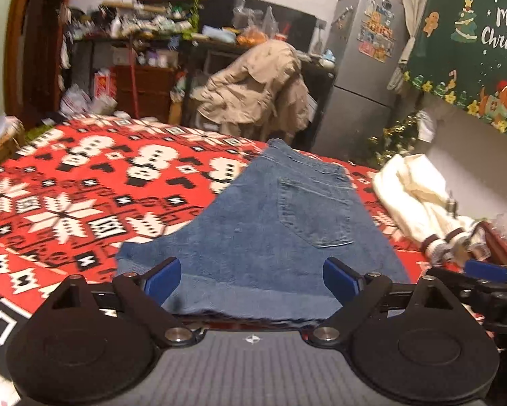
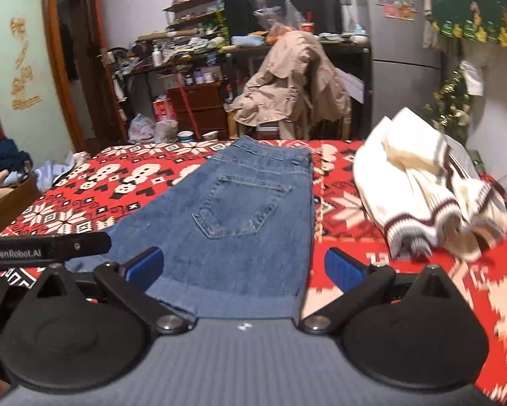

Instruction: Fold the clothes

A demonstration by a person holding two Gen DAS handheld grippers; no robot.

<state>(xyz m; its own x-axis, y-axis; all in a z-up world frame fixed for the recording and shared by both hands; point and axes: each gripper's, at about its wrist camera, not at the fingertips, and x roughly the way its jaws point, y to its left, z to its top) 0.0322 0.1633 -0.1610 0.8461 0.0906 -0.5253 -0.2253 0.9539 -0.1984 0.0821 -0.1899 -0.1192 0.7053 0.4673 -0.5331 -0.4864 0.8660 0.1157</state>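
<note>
Left wrist view: the left gripper (image 1: pixel 251 279) sits low and level at the near hem of the jeans (image 1: pixel 270 223), blue fingers spread wide, gripping nothing. The jeans lie flat on the red patterned cloth (image 1: pixel 67 203).

Right wrist view: the right gripper (image 2: pixel 243 269) is equally wide and empty, over the jeans' right hem corner. Here the cream sweater (image 2: pixel 426 196) shows fully, heaped right of the jeans.

free: red patterned table (image 2: pixel 341 203) strip between jeans (image 2: pixel 240 209) and sweater (image 2: pixel 422 196) | free: table left of jeans | obstacle: sweater heap at right
</note>
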